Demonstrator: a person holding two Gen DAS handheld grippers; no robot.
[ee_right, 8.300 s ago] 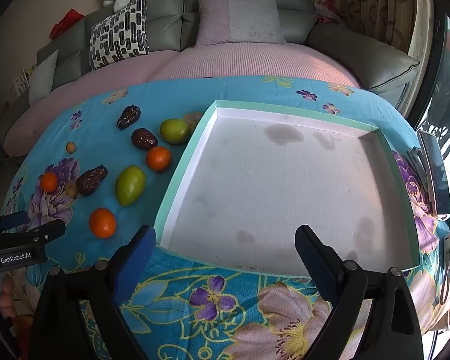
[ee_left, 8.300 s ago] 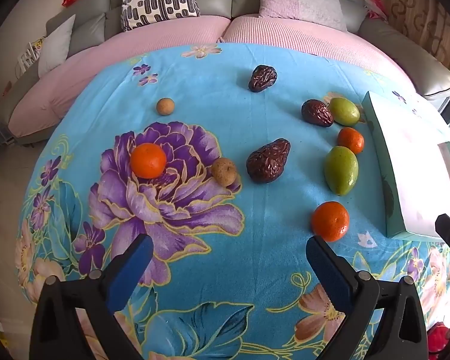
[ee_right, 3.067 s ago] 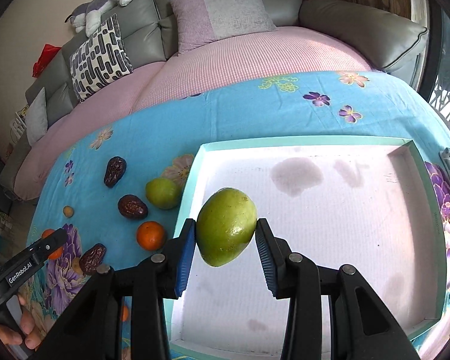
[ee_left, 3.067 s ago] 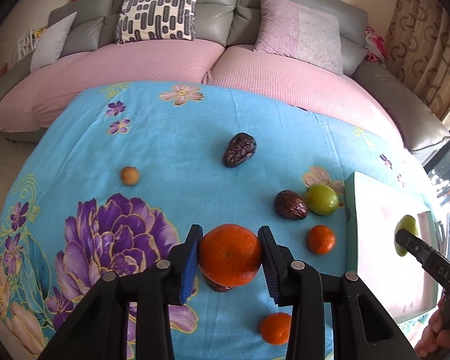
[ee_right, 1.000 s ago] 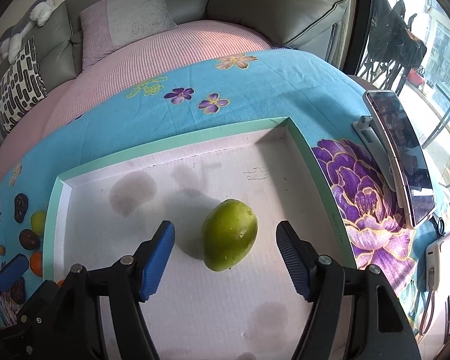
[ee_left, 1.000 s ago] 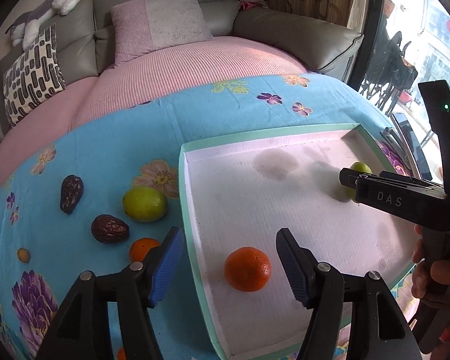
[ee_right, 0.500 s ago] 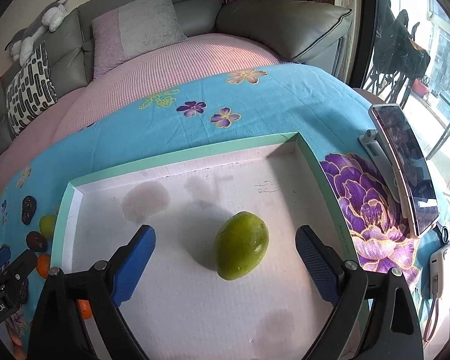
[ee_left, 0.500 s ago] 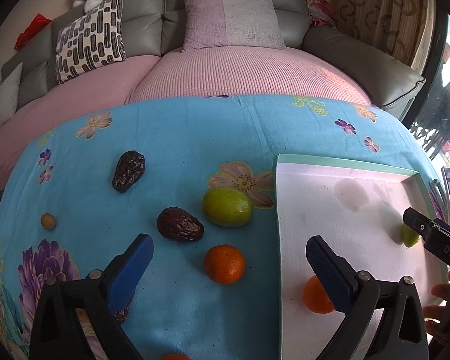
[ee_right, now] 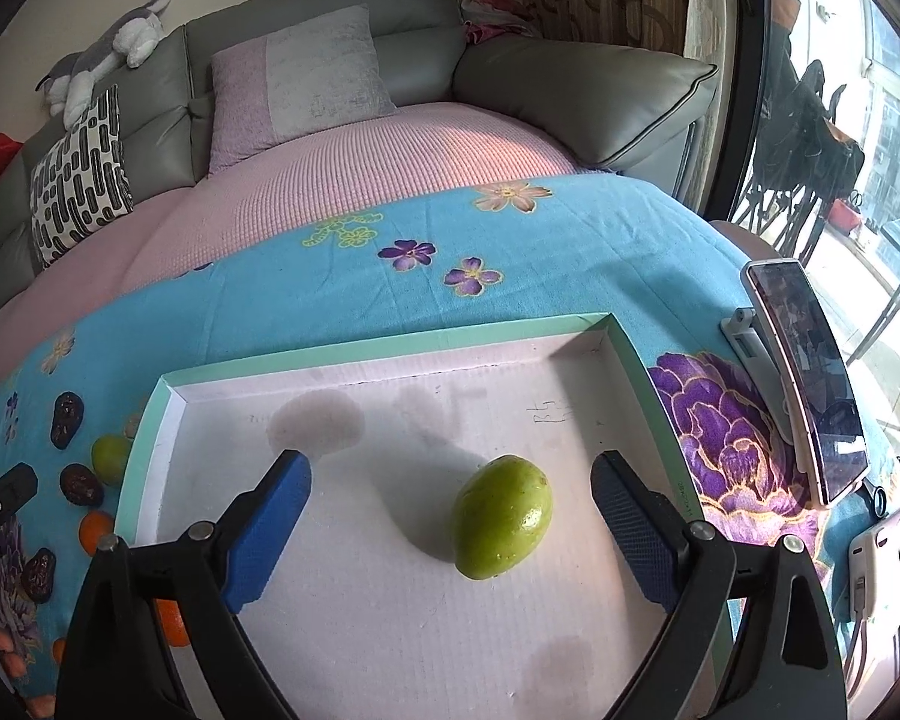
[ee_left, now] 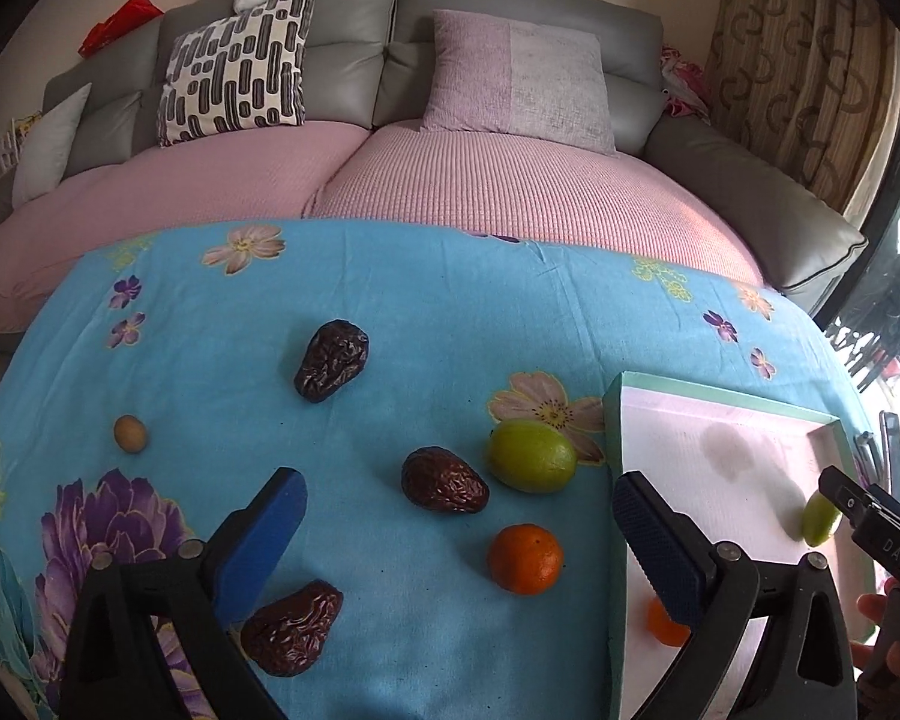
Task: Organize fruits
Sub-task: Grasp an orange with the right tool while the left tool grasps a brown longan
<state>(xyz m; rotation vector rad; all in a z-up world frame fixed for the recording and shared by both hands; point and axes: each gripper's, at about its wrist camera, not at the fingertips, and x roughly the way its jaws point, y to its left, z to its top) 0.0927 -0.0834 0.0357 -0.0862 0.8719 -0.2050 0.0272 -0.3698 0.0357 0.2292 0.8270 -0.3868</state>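
Both my grippers have their jaws spread wide and empty. The left gripper (ee_left: 459,516) hangs over the blue cloth, with the orange (ee_left: 525,559) and green fruit (ee_left: 531,456) lying loose just beside the tray (ee_left: 714,402). I'd drop onto the orange next, centre it between the pads, then close gently. The right gripper (ee_right: 450,501) hovers above the mango (ee_right: 503,517) resting in the tray.

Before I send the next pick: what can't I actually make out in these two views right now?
- Left wrist: orange in tray, mostly behind the left gripper finger.
- Left wrist: green fruit in tray, partly covered by the right gripper's tip.
- Right wrist: loose fruit left of the tray, small, cut by the left gripper's body; count unclear.
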